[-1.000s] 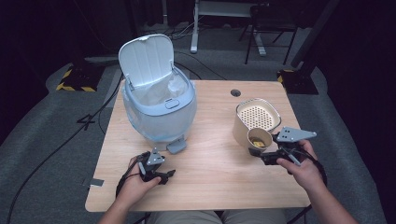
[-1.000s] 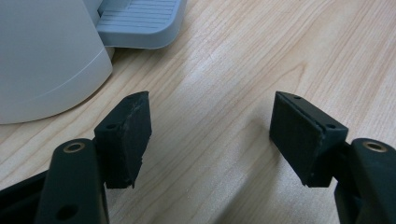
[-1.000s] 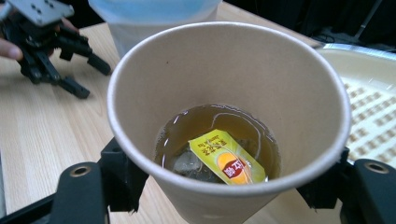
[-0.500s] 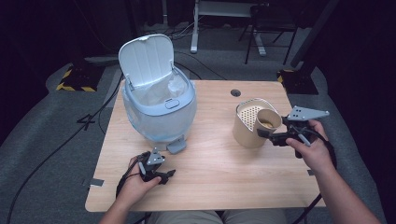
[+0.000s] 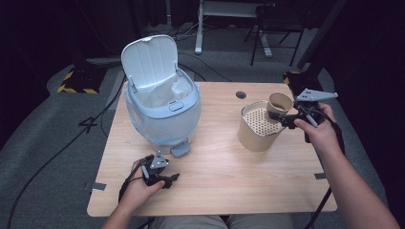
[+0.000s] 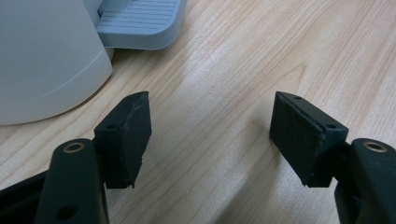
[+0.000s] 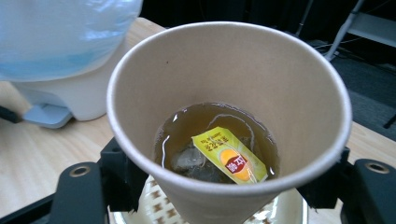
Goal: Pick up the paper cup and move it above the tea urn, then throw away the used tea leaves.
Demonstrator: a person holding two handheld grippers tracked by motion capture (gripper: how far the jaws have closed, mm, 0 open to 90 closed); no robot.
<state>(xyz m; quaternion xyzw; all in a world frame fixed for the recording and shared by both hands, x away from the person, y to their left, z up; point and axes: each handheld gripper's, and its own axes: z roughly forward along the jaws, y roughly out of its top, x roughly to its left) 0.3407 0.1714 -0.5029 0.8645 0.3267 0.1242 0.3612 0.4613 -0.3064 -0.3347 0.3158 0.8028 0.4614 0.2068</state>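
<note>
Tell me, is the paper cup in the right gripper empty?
No, the paper cup holds brown tea with a yellow tea bag tag floating in it.

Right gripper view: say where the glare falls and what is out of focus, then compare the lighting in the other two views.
Right gripper view: ceiling light glints on the tea around the yellow tag; the cup is sharp, the bin behind soft. High view: the table is evenly lit, the floor around it dark. Left gripper view: even light, soft shadows under the left hand-held gripper.

You are lifting the paper cup in your right gripper from the counter up over the perforated container.
</note>
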